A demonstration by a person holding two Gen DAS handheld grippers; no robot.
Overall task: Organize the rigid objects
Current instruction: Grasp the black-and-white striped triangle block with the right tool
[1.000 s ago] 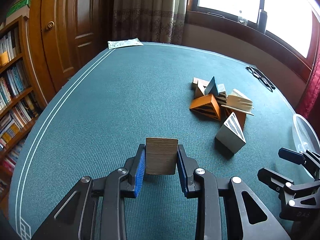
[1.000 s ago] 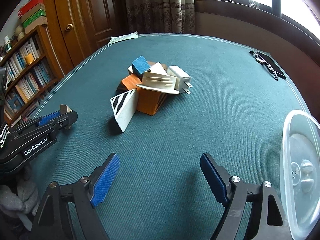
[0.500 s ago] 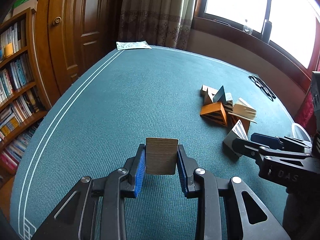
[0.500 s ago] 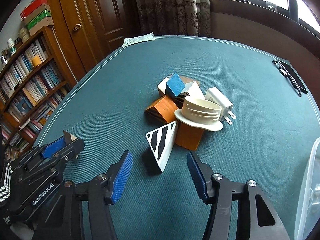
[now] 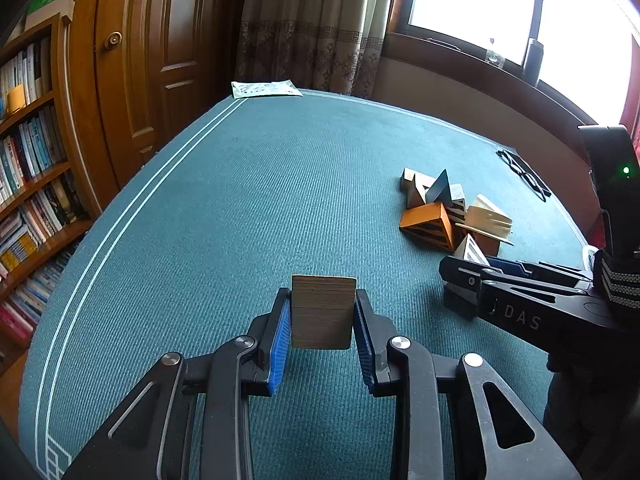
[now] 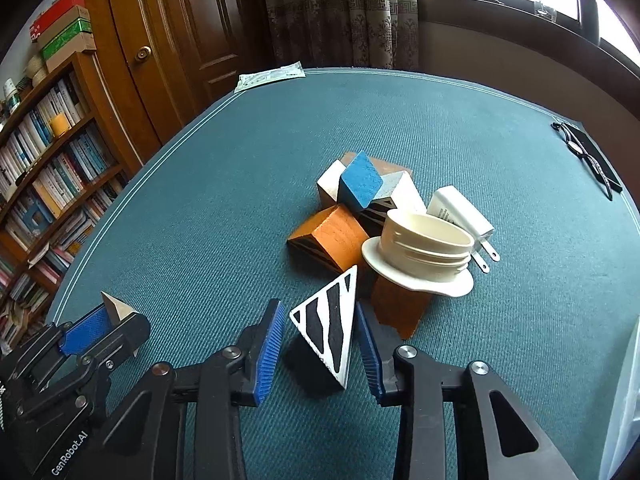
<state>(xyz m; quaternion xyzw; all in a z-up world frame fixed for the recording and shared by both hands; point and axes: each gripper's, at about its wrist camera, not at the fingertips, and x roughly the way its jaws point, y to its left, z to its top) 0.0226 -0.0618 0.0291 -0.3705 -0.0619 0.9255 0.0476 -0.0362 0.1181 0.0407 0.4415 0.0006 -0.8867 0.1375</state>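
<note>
My left gripper (image 5: 323, 296) is shut on a plain wooden block (image 5: 323, 312), held a little above the green table. The right wrist view shows it at the lower left (image 6: 108, 320), the block's pointed tip sticking out. My right gripper (image 6: 319, 314) straddles a white wedge with black stripes (image 6: 328, 328) that rests on the cloth at the near edge of the pile. Its jaws are closing. The right pad is at the wedge's edge, and a narrow gap shows beside the left pad (image 6: 272, 344). The right gripper (image 5: 464, 276) also reaches in from the right of the left wrist view.
Behind the wedge, the pile holds an orange block (image 6: 332, 236), a blue block (image 6: 362, 184), a cream ribbed lid (image 6: 424, 248) and a white plug charger (image 6: 460, 208). Glasses (image 6: 584, 152) lie far right. A clear tub (image 6: 624, 400) is at the right edge and a bookshelf (image 6: 48, 168) stands left.
My right gripper moved up to the pile and its jaws narrowed from wide apart to either side of the striped wedge. The left gripper kept its block and stayed put.
</note>
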